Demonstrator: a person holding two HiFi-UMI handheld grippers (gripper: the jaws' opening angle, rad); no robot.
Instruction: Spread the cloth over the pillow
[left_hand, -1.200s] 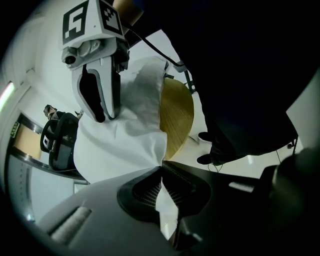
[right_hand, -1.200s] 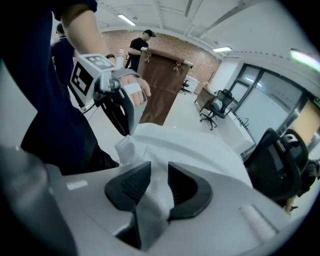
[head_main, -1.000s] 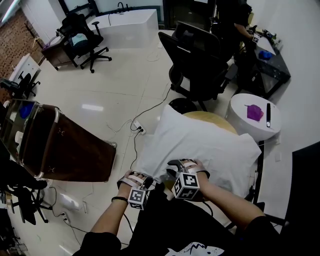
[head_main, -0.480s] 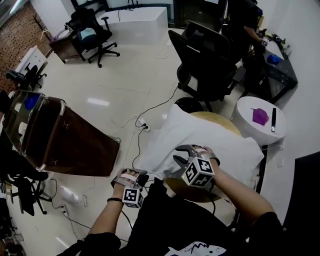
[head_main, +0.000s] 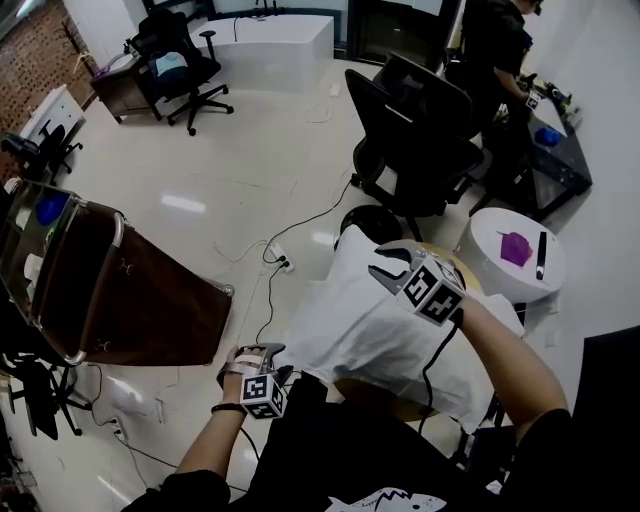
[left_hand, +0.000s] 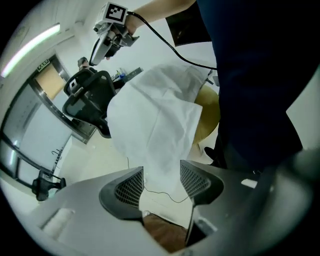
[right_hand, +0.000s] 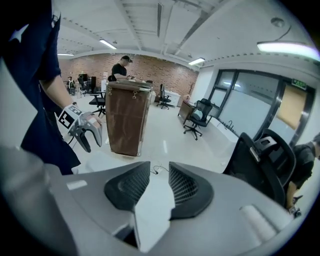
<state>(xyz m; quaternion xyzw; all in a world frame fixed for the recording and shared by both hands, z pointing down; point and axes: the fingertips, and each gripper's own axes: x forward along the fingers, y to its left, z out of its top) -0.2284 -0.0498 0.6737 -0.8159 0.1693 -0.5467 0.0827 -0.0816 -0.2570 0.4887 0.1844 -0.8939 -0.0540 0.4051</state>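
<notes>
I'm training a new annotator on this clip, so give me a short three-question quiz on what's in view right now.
1. What is between the jaws of the right gripper?
A) cloth
B) cable
C) nothing
2. True or false: a purple thing lies on the small round white table.
3. Fill in: the cloth is ____ in colour.
Key: 1 A; 2 true; 3 white.
</notes>
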